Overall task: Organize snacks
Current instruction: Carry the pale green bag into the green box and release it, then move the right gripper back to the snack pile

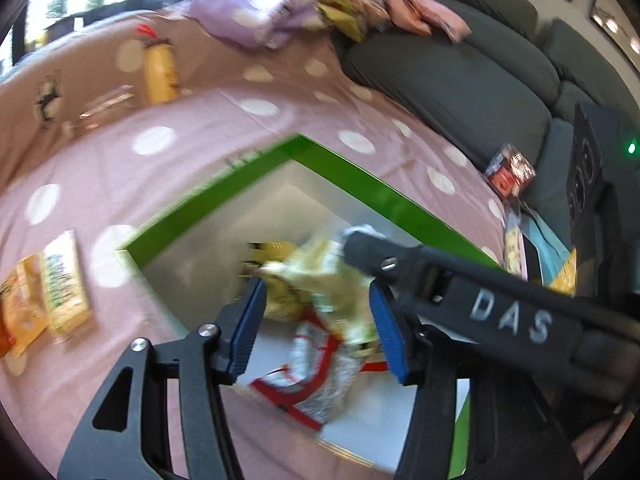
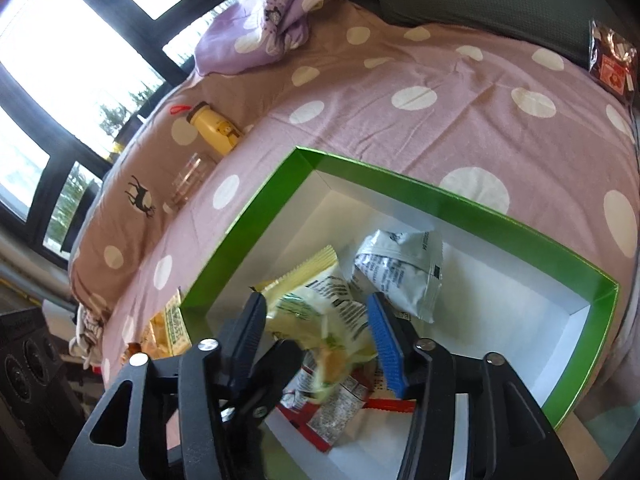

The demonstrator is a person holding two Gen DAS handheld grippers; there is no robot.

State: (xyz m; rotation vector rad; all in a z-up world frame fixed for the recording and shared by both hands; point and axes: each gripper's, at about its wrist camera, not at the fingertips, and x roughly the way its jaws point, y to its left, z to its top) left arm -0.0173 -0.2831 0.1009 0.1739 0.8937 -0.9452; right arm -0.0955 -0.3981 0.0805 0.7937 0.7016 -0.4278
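a crinkly yellow snack bag (image 2: pixel 320 312) lies in the glossy green-rimmed box (image 2: pixel 256 216). it sits loose between both parted grippers, left gripper (image 1: pixel 316 320) and right gripper (image 2: pixel 316 336).

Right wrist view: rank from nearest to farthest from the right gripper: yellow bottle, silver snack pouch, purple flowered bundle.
From the right gripper:
1. Silver snack pouch, inside the green box, just beyond the fingers.
2. Yellow bottle, lying on the dotted cloth, upper left.
3. Purple flowered bundle, far edge, by the window.

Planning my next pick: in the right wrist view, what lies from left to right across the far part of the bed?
Clear glass → yellow bottle → purple floral bundle → grey cushion → dark red snack pack.
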